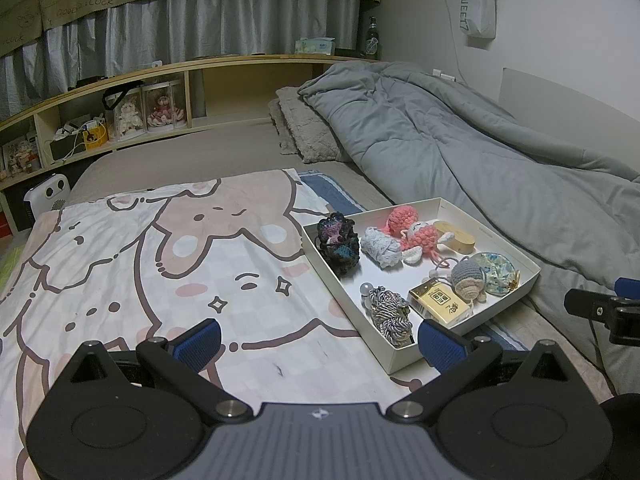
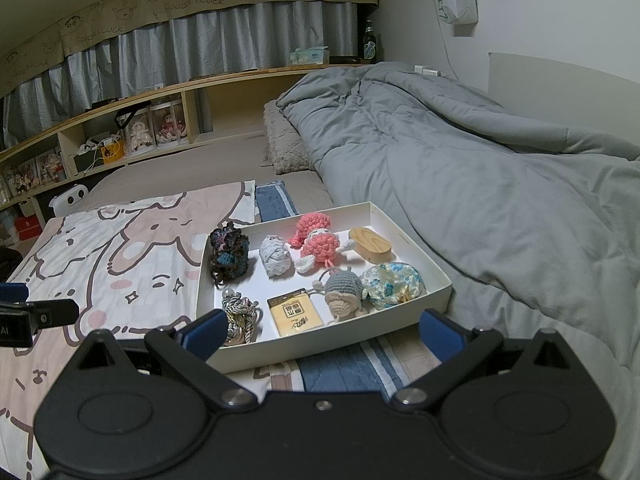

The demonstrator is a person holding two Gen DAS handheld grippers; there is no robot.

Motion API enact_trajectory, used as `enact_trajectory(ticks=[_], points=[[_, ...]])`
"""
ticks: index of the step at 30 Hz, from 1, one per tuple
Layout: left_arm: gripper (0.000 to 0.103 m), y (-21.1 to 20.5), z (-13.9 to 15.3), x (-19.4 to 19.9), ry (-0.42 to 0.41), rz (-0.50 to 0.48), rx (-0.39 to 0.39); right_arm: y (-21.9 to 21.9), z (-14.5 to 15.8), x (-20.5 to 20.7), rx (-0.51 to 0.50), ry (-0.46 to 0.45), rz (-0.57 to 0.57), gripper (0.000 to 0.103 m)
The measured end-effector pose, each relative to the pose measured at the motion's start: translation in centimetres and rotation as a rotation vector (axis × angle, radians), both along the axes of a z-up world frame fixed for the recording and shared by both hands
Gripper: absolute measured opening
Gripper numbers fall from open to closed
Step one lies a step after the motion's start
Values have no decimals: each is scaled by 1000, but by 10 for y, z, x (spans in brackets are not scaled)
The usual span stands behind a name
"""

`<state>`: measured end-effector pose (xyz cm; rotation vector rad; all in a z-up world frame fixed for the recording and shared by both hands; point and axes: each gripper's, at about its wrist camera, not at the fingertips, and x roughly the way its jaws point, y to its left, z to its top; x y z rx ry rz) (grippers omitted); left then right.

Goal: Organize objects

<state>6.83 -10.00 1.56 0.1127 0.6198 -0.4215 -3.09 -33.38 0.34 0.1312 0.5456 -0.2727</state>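
- Tray: shallow white cardboard box [image 2: 416, 258] on the bed, beside a cartoon-print pink blanket [image 1: 160, 264].
- Contents, all inside the box: dark multicolour crochet pouch [image 2: 230, 254], pale grey lace roll [image 2: 276, 258], pink crochet doll [image 2: 318, 242], tan wooden oval case [image 2: 370, 244], floral fabric pouch [image 2: 394, 284], grey crochet figure [image 2: 344, 294], gold card packet [image 2: 295, 315], silver twisted cord [image 2: 239, 322].
- Left gripper [image 1: 320, 338]: fingers spread wide, empty, over the blanket.
- Right gripper [image 2: 320, 334]: spread wide, empty, at the box's near edge.
- Stage: fits either items already gathered, or still awaiting sorting out; undecidable.
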Motion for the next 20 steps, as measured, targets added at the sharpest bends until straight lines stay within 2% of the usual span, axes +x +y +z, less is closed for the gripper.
enact_trajectory(ticks=[20], points=[[103,0,-4,-1,12,-5,-3,0,0,0,1,-1,0,103]])
